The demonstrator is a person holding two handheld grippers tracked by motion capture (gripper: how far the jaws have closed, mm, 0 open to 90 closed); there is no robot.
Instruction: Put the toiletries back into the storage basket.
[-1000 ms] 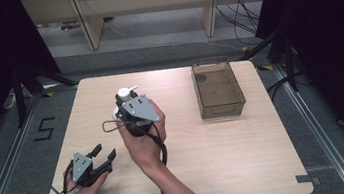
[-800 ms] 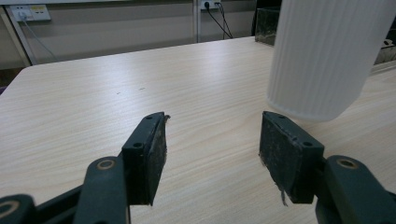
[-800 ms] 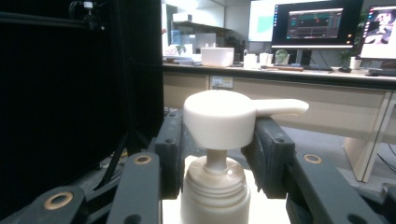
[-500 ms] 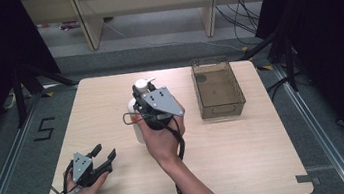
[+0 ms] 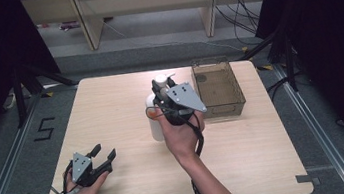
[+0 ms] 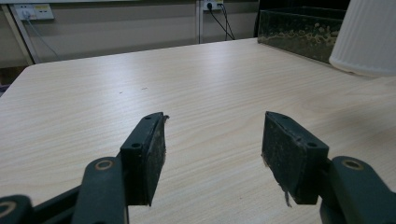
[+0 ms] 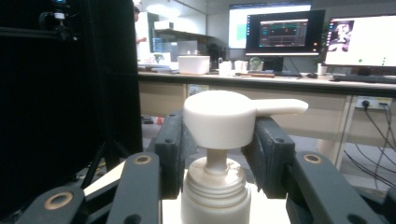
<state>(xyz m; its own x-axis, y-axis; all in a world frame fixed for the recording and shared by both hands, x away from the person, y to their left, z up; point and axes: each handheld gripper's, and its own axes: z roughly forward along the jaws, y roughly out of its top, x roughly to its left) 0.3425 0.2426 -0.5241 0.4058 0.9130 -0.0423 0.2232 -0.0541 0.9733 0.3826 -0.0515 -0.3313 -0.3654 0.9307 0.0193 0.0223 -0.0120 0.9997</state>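
Bare table point(image 5: 111, 110) fills frame left; pump bottle point(image 5: 156, 122) and clear bin point(image 5: 221, 101) block centre-right

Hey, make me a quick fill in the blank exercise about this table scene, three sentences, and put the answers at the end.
1. The right gripper has its jaws closed on the pump head of a white ____.
2. The left gripper near the table's front left corner has its jaws ____.
3. The clear bin sits on the table's far ____ side.

Missing words: bottle; open; right
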